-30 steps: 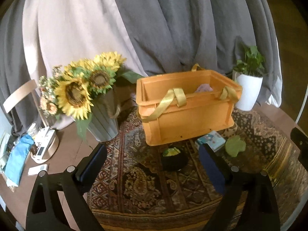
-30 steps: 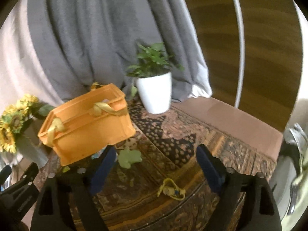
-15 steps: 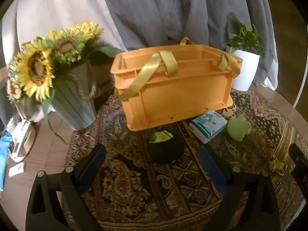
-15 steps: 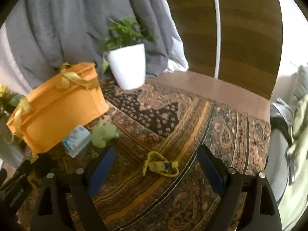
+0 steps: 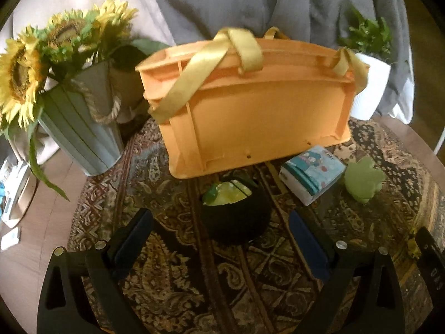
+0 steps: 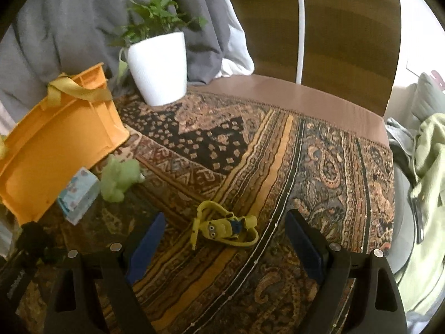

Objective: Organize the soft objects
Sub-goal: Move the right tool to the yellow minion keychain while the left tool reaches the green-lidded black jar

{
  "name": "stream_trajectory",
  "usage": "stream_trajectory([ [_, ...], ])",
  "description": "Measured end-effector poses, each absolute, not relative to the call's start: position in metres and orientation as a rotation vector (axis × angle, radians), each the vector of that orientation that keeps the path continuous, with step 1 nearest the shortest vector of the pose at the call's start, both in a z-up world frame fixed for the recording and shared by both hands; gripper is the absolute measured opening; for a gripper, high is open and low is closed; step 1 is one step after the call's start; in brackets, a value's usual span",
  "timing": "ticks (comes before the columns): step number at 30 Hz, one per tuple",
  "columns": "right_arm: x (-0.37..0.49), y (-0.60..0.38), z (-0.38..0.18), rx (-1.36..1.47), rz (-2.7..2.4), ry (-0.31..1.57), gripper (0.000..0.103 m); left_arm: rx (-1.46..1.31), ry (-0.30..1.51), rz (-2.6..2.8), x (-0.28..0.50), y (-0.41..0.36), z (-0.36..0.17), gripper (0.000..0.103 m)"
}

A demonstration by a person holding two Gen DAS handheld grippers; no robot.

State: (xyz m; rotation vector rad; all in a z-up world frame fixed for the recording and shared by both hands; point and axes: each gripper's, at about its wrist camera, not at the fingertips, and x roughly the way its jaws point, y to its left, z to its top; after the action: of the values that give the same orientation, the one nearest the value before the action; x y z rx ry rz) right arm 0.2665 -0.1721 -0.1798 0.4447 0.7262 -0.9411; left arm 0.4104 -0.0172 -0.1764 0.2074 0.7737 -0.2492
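An orange crate (image 5: 250, 105) with yellow ribbon handles stands on the patterned cloth, also at the left of the right wrist view as the crate (image 6: 55, 139). Just in front of it lie a black pouch with green stuffing (image 5: 235, 211), a tissue pack (image 5: 311, 174) and a green plush (image 5: 363, 179). My left gripper (image 5: 219, 233) is open, its fingers on either side of the black pouch without touching it. My right gripper (image 6: 225, 236) is open over a yellow minion toy (image 6: 222, 226), which lies between the fingers untouched. The green plush (image 6: 118, 176) and tissue pack (image 6: 79, 194) sit left of it.
A grey bucket of sunflowers (image 5: 80, 130) stands left of the crate. A white potted plant (image 6: 158, 69) stands behind it on the right. Grey curtains hang at the back. The table's brown edge (image 6: 306, 97) runs along the far right, with green fabric (image 6: 428, 194) beyond it.
Both grippers have come down and forward. The black pouch now lies between the left fingers and the minion toy between the right ones. Both stay open.
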Motion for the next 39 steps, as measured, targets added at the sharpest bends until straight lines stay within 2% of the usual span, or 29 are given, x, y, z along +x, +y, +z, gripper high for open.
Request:
stream_trajectory([
  [7,0.274,-0.179,-0.191,0.470,-0.952,0.766,0.088,0.212,0.822,-0.229,0.420,-0.023,-0.188,0.098],
  [15,0.281,-0.182,-0.200,0.485,-0.948,0.795,0.087,0.209,0.854,-0.238,0.433,-0.030,-0.196,0.087],
  [17,0.283,-0.182,-0.203,0.489,-0.946,0.810,0.086,0.217,0.868,-0.237,0.437,-0.032,-0.199,0.077],
  [21,0.284,-0.184,-0.205,0.485,-0.953,0.819,0.081,0.202,0.893,-0.248,0.442,-0.034,-0.202,0.069],
  [22,0.284,-0.184,-0.205,0.484,-0.954,0.820,0.079,0.201,0.896,-0.252,0.442,-0.035,-0.203,0.064],
  [23,0.284,-0.185,-0.205,0.480,-0.953,0.822,0.077,0.201,0.902,-0.254,0.443,-0.035,-0.204,0.064],
  [25,0.286,-0.185,-0.204,0.463,-0.943,0.828,0.067,0.207,0.899,-0.258,0.443,-0.036,-0.204,0.063],
  [30,0.289,-0.184,-0.204,0.429,-0.915,0.839,0.059,0.219,0.895,-0.265,0.443,-0.037,-0.205,0.063],
  [39,0.285,-0.180,-0.197,0.383,-0.839,0.831,0.058,0.247,0.863,-0.299,0.426,-0.034,-0.195,0.063],
])
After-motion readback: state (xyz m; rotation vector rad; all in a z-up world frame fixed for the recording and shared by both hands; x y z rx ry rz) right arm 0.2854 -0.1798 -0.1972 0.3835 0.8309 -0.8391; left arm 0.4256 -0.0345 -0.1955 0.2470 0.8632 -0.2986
